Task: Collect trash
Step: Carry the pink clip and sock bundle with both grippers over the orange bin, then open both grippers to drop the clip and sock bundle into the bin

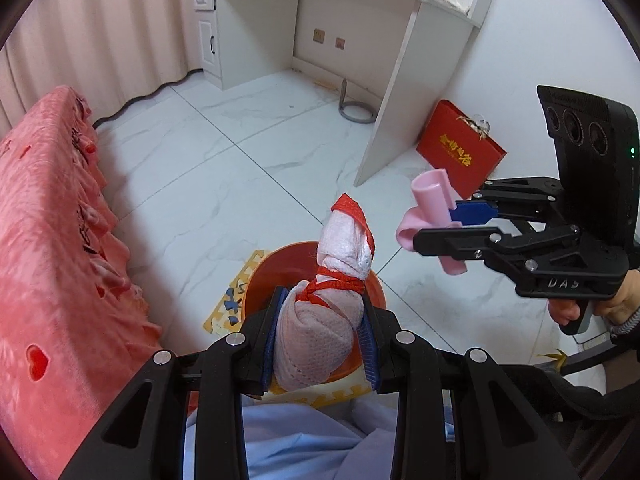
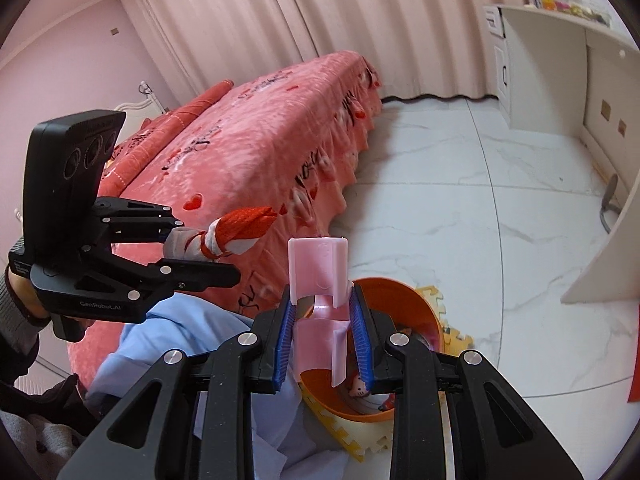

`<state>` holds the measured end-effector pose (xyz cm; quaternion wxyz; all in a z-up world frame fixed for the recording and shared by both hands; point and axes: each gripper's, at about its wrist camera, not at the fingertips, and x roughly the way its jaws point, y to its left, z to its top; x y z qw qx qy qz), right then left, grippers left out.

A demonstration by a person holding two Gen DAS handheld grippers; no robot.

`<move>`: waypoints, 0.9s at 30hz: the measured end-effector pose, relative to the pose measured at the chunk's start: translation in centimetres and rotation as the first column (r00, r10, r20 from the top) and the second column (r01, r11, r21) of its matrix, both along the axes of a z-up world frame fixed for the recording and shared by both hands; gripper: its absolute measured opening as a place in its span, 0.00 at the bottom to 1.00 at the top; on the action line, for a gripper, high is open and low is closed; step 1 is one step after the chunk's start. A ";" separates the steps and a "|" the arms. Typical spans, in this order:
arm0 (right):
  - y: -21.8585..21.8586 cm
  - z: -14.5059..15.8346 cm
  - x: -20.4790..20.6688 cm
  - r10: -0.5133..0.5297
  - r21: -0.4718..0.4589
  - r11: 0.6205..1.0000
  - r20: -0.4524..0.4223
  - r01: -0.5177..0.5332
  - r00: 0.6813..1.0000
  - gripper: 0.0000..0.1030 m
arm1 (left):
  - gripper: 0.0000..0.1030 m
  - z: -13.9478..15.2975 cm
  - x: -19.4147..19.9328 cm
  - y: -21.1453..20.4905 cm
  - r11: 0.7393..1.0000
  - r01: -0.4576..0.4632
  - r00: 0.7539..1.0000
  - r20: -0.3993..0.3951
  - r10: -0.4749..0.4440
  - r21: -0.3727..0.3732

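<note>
From the left wrist, the left hand-held gripper [image 1: 320,336] is clamping a pale pink cloth bundle tied with red string [image 1: 340,280], its long axis pointing forward, above the round orange plastic bin [image 1: 260,276] on the floor.

From the right wrist, the right hand-held gripper [image 2: 322,340] is gripping a pink plastic tube-shaped clip [image 2: 318,276], pointing forward over the bin [image 2: 416,300].
</note>
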<state>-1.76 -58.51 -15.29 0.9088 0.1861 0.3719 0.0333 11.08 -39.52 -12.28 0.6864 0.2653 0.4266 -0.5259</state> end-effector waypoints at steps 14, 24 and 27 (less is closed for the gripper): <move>-1.5 -4.4 2.6 -0.024 0.056 0.998 -0.070 0.028 0.997 0.27 | 0.36 -3.7 1.7 -3.1 0.997 -0.009 0.998 -0.066 0.014 0.070; -1.6 -5.5 3.0 -0.028 0.066 0.997 -0.094 0.034 0.995 0.27 | 0.57 -4.5 1.6 -4.0 0.996 -0.016 0.999 -0.039 0.019 0.086; -1.4 -5.5 3.2 -0.025 0.068 0.997 -0.094 0.031 0.995 0.27 | 0.67 -4.6 1.7 -3.8 0.996 -0.027 0.999 -0.035 0.030 0.087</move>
